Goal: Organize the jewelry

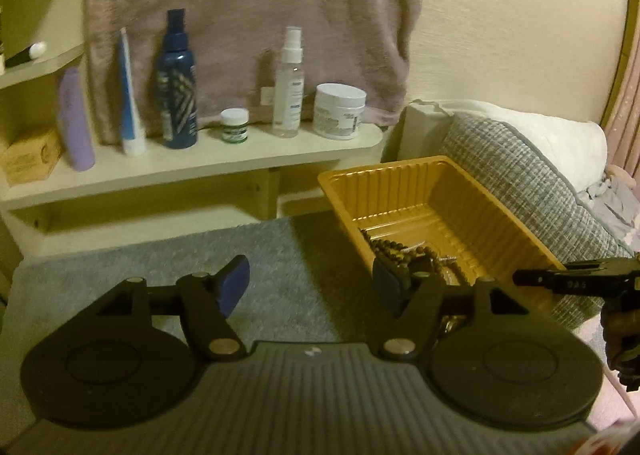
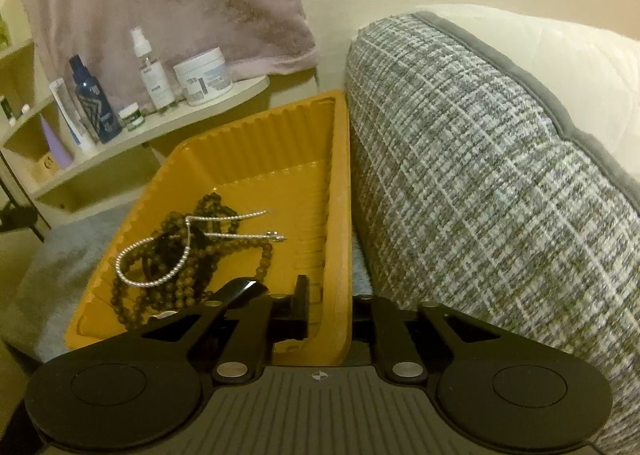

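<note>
An orange plastic tray [image 1: 420,183] sits on the grey mat [image 1: 160,271], against a grey woven cushion [image 2: 480,175]. Dark brown bead strands [image 2: 176,275] and a silver bead chain [image 2: 160,255] lie in the tray's near left corner. My left gripper [image 1: 312,287] is open and empty above the mat, left of the tray. My right gripper [image 2: 328,307] is shut on the tray's right wall [image 2: 340,255], one finger inside and one outside. The right gripper also shows at the right edge of the left wrist view [image 1: 580,283].
A cream shelf [image 1: 200,163] behind the mat holds a lilac bottle [image 1: 76,123], a blue tube [image 1: 130,95], a dark blue bottle [image 1: 178,83], a small green jar [image 1: 234,125], a clear spray bottle [image 1: 288,83] and a white tub [image 1: 339,111]. A pink towel [image 1: 248,15] hangs behind.
</note>
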Tool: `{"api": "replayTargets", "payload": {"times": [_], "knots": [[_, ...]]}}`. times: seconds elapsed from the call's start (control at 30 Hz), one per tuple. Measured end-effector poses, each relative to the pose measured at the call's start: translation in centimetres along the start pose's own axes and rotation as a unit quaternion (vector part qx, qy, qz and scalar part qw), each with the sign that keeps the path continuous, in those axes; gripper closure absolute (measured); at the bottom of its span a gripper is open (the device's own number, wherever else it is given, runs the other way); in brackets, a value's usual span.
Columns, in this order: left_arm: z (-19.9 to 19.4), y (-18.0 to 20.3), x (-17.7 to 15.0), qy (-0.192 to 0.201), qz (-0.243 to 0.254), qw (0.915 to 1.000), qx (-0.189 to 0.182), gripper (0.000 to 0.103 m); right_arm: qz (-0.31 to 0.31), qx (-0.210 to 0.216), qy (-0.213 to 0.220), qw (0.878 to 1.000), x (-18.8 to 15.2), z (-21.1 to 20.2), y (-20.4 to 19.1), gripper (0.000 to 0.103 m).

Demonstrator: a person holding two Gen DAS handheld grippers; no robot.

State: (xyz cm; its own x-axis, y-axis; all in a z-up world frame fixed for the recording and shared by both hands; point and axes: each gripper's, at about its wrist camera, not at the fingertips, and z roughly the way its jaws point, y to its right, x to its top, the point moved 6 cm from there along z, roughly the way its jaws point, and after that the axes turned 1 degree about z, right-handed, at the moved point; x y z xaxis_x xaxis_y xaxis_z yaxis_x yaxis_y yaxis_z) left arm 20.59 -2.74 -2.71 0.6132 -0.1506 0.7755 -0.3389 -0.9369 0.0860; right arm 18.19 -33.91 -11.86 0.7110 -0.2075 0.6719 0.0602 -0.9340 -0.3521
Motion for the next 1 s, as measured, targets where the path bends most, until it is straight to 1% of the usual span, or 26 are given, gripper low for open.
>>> {"api": "replayTargets", "payload": {"times": [0.03,0.07,0.2,0.33,0.4,0.47,0.53,0.6,0.63,0.73,0.8,0.9,1.0], "knots": [[-0.2,-0.1,-0.2,0.0,-0.004,1.0,0.002,0.037,0.0,-0.004,0.005,1.0,0.0,-0.2,0.0,0.052],[-0.3,-0.2,-0.3,0.0,-0.005,1.0,0.002,0.036,0.003,-0.004,0.012,1.0,-0.1,-0.6,0.1,0.04],[-0.8,0.1,-0.9,-0.001,-0.002,1.0,0.004,0.033,0.015,-0.007,0.027,0.999,-0.2,-2.1,0.3,0.04],[-1.2,0.4,-1.6,0.004,-0.001,0.9999,0.013,0.019,0.017,-0.023,0.045,0.999,-0.2,-4.0,-0.2,0.038],[-1.4,0.6,-2.0,0.004,0.001,0.9998,0.02,0.017,0.011,-0.035,0.05,0.998,0.0,-5.0,-0.7,0.033],[-1.6,0.7,-2.5,0.004,-0.005,0.9995,0.03,0.012,0.0,-0.045,0.056,0.997,0.2,-6.1,-1.7,0.021],[-1.8,0.6,-3.0,0.002,-0.016,0.9991,0.038,0.008,-0.006,-0.048,0.057,0.997,0.2,-6.9,-2.6,0.016],[-2.1,0.6,-3.6,-0.001,-0.027,0.9986,0.045,0.005,-0.008,-0.051,0.049,0.997,0.3,-7.3,-3.7,0.015],[-2.3,0.6,-3.8,-0.004,-0.032,0.9983,0.047,0.001,-0.011,-0.053,0.045,0.998,0.3,-7.5,-4.2,0.014],[-3.0,0.7,-4.6,-0.011,-0.043,0.9977,0.051,0.001,-0.019,-0.055,0.026,0.998,-0.1,-7.7,-6.1,0.014],[-3.6,0.7,-5.1,-0.018,-0.048,0.9971,0.056,0.001,-0.024,-0.05,0.015,0.998,-0.5,-7.9,-7.3,0.013],[-4.6,0.3,-6.0,-0.032,-0.066,0.9947,0.073,0.001,-0.034,-0.037,-0.001,0.999,-1.2,-8.0,-9.2,0.013],[-5.8,-0.3,-6.9,-0.035,-0.087,0.9915,0.09,0.001,-0.042,-0.031,-0.013,0.999,-1.7,-7.8,-10.7,0.013]]}}
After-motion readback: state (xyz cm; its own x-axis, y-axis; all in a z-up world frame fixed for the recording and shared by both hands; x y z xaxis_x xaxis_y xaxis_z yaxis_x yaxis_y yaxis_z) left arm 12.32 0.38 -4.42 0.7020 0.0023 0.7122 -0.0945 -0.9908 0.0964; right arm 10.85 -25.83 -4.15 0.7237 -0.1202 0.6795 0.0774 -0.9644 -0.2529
